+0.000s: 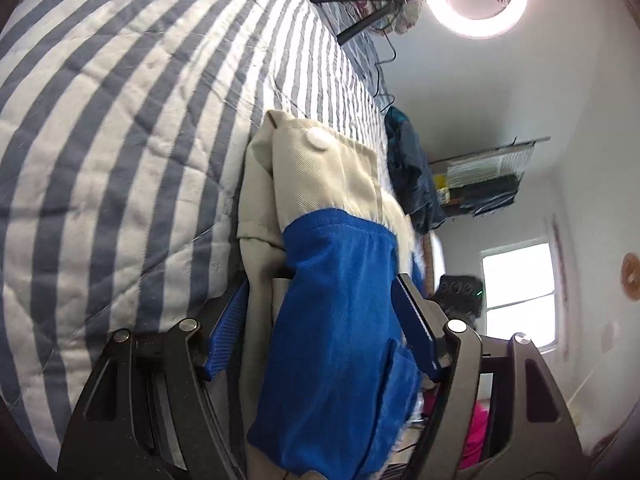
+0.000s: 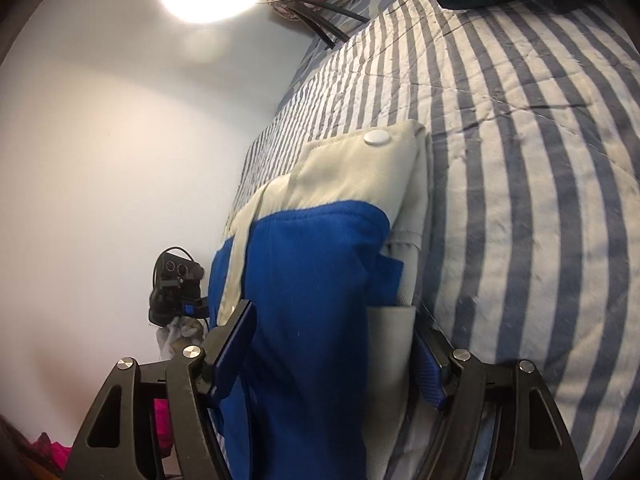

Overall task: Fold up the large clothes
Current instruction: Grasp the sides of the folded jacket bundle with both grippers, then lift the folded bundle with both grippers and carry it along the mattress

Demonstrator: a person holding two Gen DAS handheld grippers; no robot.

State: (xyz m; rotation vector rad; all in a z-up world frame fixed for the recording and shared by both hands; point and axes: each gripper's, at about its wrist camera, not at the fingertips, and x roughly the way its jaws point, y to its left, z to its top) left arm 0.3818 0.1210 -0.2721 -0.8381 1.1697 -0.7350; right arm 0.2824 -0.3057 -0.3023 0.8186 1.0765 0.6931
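- the left gripper [image 1: 320,320] has a thick fold of the blue and cream jacket [image 1: 340,280] between its two blue pads, and it squeezes the cloth.
- the right gripper [image 2: 340,344] squeezes the same jacket [image 2: 312,280] between its pads too.
- the jacket sticks out past the fingers, with a white button [image 1: 318,139] near its far end.
- the jacket is just beside the striped blanket [image 1: 120,120] on the bed.

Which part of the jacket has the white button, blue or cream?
The cream part. Its button sits near the far corner; the blue part nearer the gripper is plain.
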